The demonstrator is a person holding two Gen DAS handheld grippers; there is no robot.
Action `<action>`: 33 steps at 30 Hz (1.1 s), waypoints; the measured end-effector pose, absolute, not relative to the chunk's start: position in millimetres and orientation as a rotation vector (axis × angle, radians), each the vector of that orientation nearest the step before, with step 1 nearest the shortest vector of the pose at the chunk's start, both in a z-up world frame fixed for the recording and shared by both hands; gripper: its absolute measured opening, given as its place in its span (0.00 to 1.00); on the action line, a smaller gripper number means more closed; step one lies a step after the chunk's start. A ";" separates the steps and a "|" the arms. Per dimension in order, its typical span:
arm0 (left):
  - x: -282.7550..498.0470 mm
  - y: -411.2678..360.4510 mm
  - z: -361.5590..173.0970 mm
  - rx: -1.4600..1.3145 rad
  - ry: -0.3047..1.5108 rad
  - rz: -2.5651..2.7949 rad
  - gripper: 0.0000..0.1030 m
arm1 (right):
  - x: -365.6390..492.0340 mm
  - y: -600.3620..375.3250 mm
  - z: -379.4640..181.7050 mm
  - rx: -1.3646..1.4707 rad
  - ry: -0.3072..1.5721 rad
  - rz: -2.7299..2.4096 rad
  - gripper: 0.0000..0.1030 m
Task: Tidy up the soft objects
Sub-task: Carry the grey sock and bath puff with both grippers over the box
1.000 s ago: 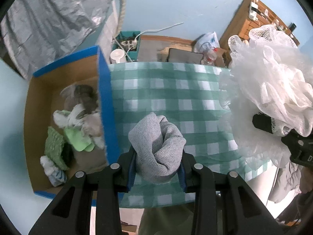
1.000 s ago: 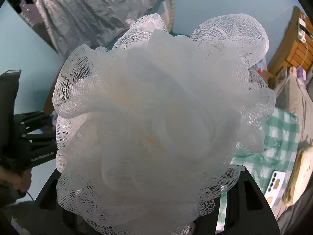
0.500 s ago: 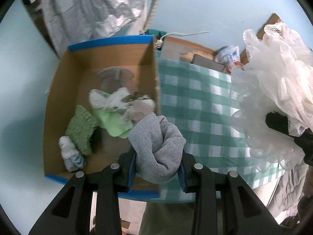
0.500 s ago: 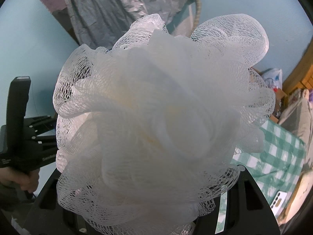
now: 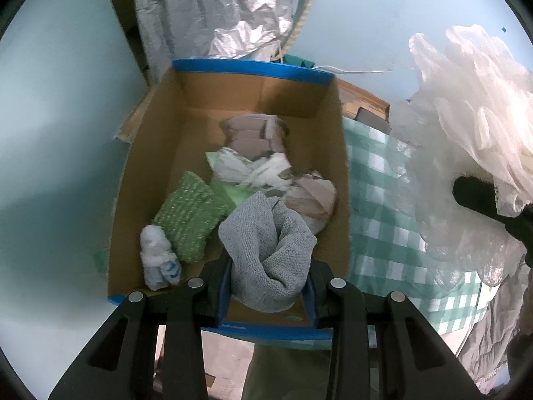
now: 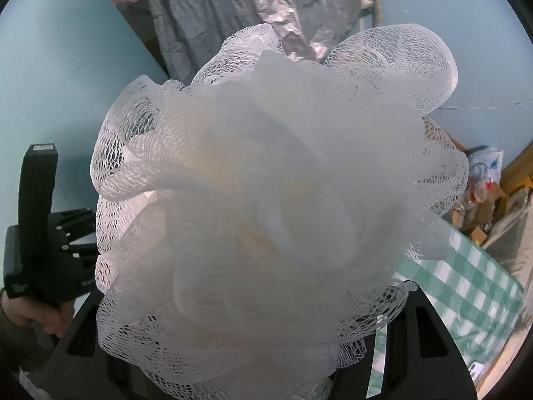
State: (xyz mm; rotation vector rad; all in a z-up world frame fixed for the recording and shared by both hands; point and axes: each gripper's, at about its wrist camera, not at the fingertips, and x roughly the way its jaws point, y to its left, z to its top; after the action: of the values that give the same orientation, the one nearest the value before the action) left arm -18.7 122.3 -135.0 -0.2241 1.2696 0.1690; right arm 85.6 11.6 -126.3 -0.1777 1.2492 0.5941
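Note:
My left gripper (image 5: 268, 286) is shut on a rolled grey cloth (image 5: 266, 250) and holds it above the near end of an open cardboard box (image 5: 150, 140) with blue-taped rims. The box holds several soft things, among them a green knitted cloth (image 5: 190, 216) and a small white roll (image 5: 158, 256). My right gripper is shut on a big white mesh bath pouf (image 6: 266, 206), which hides its fingertips. The pouf also shows in the left wrist view (image 5: 466, 133), to the right of the box and above the table.
A table with a green-and-white checked cloth (image 5: 383, 206) stands right of the box. Silver sheeting (image 5: 220, 10) hangs behind the box against a light blue wall. Cartons and clutter (image 6: 483, 193) stand beyond the table.
My left gripper has swung left with the grey cloth, from over the checked table to over the box. The right gripper with the pouf has followed to the left.

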 end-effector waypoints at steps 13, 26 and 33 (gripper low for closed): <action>-15.3 162.4 -148.3 -0.255 1.286 0.210 0.35 | 106.9 72.0 -140.2 -0.236 1.278 0.661 0.56; -10.7 187.7 -162.5 -0.261 1.304 0.234 0.35 | 100.6 95.9 -147.9 -0.283 1.321 0.729 0.58; -6.4 189.6 -169.8 -0.244 1.328 0.221 0.37 | 98.7 101.7 -156.7 -0.317 1.368 0.721 0.73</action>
State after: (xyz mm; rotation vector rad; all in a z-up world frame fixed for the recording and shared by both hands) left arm -6.4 189.6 -169.8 -0.2443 1.3285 0.2212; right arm 98.7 101.7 -156.7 -0.3166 1.3681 0.7211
